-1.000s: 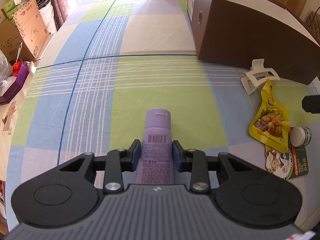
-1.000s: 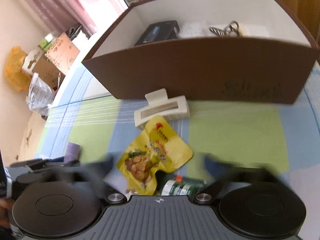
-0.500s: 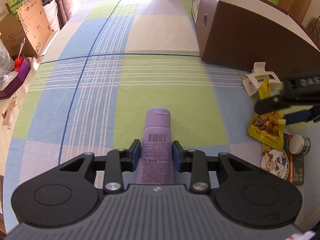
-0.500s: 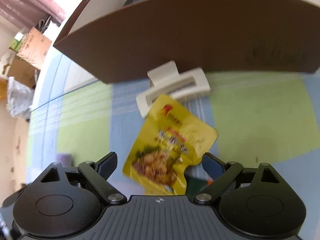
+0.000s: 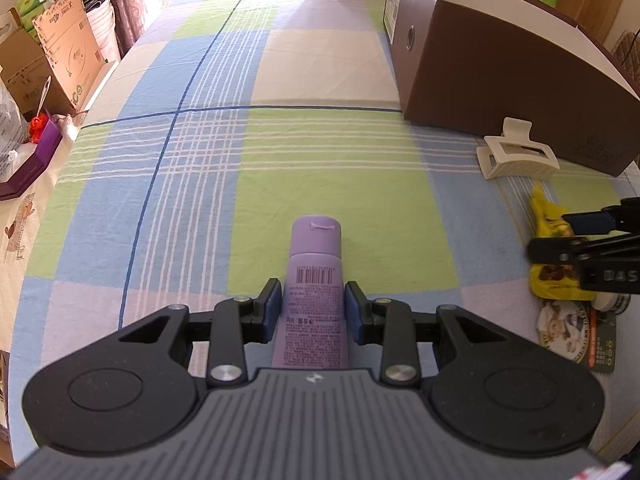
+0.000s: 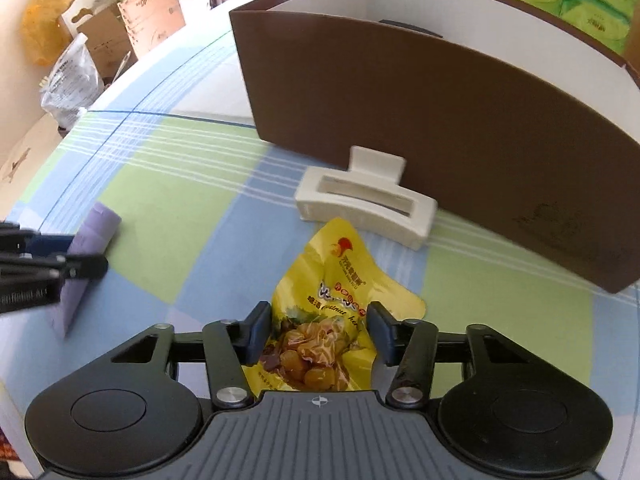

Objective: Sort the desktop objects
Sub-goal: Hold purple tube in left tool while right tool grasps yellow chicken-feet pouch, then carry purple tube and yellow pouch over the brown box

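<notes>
Against the frame half a second back, we find the right gripper (image 6: pixel 316 330) lower and further forward: the yellow snack pouch (image 6: pixel 324 328), then lying ahead of widely spread jaws, now sits between them. The jaws have narrowed to the pouch's width, and their blue pads flank its crumpled sides; we cannot confirm from this view whether they press it firmly or only touch it. The pouch's top corner points toward the cream hair clip (image 6: pixel 366 206), which lies just beside it against the front wall of the brown storage box (image 6: pixel 440 128).

The left gripper (image 5: pixel 313 314) shows no change over the same interval. Its jaws remain closed on the purple tube (image 5: pixel 314 280), gripping it at mid-body below the barcode, cap pointing away from the camera. The tube lies flat on the checked tablecloth (image 5: pixel 200 160) covering the table, well left of the pouch.

From the left wrist view, we note the right gripper entering at the right edge over the pouch, with a small round tin (image 5: pixel 610 303) and a printed card (image 5: pixel 576 338) just beneath and beside it. Cardboard boxes (image 5: pixel 60 60) stand off the table's left edge.
</notes>
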### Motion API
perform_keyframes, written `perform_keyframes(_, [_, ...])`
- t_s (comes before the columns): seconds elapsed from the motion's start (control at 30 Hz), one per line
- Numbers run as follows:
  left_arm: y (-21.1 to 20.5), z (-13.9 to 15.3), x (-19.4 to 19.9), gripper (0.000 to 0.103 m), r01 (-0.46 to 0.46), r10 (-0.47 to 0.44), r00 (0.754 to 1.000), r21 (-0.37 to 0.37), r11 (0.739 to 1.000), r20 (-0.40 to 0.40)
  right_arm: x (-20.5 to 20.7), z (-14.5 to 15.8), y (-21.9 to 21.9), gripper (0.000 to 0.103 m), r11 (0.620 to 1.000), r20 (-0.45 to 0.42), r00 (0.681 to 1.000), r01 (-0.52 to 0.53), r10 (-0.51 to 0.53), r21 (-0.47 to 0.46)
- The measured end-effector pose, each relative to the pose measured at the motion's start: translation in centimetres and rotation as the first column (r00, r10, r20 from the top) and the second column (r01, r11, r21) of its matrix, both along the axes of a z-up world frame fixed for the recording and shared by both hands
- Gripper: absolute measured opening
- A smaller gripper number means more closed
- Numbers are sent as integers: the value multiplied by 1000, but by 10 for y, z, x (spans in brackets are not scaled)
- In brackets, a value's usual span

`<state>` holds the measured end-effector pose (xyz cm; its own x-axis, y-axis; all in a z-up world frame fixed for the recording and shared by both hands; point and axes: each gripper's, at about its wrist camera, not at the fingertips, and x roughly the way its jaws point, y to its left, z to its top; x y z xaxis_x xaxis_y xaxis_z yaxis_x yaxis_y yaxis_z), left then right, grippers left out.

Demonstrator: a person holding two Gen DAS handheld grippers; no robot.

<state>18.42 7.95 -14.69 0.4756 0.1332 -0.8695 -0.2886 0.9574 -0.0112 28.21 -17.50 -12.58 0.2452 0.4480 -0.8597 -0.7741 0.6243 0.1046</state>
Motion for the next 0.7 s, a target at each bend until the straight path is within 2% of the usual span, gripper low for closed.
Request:
perform_keyframes(0.13, [0,0,1,29,6,-6,1000,4,1000,-4,10,8,-23,47,996,-72,996,52,-46,74])
perform_keyframes(0.27, [-1,1,2,28,7,-7,1000,8,1000,-10,19,21,-29,46,986,-96,992,98,-86,133])
perform_keyframes(0.47, [-7,2,3,28,24,-24,1000,8,1000,-14,27,36,-37,46,976,-79,989,135,-123,168])
perform_keyframes(0.7, [-16,20,2,28,49,-49,998,11,999,36,35,56,-62,46,955,-72,982,188,-176,231])
